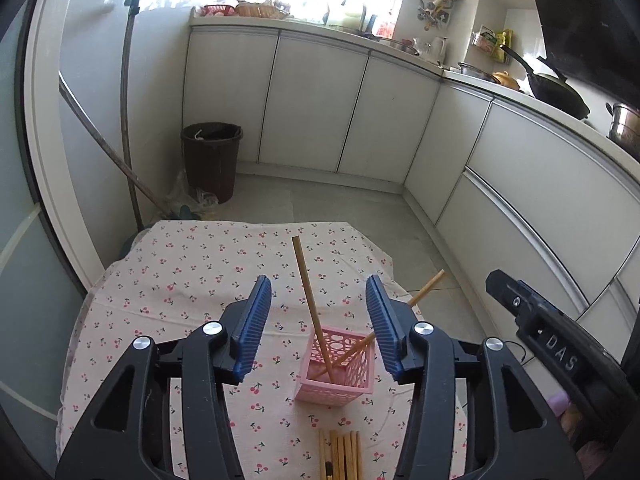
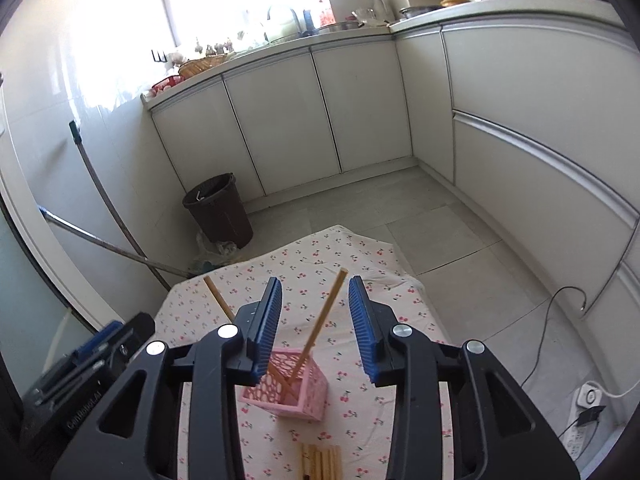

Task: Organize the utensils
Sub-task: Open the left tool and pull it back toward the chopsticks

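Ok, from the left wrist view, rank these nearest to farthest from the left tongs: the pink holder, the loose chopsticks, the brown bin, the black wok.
1. Bundle of loose wooden chopsticks: on the cloth, below the open left tongs.
2. Pink perforated plastic holder: just ahead, between the fingers.
3. Dark brown plastic bin: floor, far left.
4. Black wok: counter, far right.

The first two are close to call.

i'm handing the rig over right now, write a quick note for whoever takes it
Left hand-held gripper: open, empty, above the cherry-print tablecloth.
Right hand-held gripper: open, empty, above the same cloth.
Pink holder stands upright on the cloth between both grippers.
Done: two chopsticks in the holder, one leaning left and one leaning right.
Left: the bundle of loose chopsticks lying flat on the cloth just in front of the holder, nearer the grippers. Pick them up and drop them into the holder.
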`<state>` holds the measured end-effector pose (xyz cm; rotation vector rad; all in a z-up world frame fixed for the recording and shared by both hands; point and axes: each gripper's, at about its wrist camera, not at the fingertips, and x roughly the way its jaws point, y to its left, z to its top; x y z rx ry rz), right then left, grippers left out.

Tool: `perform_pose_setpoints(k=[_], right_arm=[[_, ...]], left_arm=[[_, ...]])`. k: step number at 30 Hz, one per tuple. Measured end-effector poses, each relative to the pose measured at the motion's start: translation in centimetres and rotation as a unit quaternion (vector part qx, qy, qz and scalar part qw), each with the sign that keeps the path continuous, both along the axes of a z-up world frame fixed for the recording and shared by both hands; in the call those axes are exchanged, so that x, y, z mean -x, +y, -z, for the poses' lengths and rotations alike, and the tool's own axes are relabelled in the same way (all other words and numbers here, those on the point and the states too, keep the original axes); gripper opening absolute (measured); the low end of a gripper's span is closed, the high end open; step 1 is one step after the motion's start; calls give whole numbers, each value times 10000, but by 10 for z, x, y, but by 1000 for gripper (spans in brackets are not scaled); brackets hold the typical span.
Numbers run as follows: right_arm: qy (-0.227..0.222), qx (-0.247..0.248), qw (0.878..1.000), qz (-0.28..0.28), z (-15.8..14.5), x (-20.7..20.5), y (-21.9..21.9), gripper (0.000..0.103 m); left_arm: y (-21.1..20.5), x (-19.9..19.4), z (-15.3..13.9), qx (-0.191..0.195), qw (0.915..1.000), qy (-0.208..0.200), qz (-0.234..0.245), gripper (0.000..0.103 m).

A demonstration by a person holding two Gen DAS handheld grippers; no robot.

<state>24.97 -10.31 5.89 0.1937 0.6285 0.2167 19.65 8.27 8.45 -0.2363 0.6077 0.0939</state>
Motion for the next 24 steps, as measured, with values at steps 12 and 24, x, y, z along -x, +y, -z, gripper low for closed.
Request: perform_pose_setpoints(k=[12,24], right_arm=[[81,469,9988,142,20,36,-18,58],[481,880,9933,567,56,61,-40,93]], left_arm=[[-16,24,13,-453,9989,69,-49,75],[-15,41,50,-361,9971,673,-67,96]])
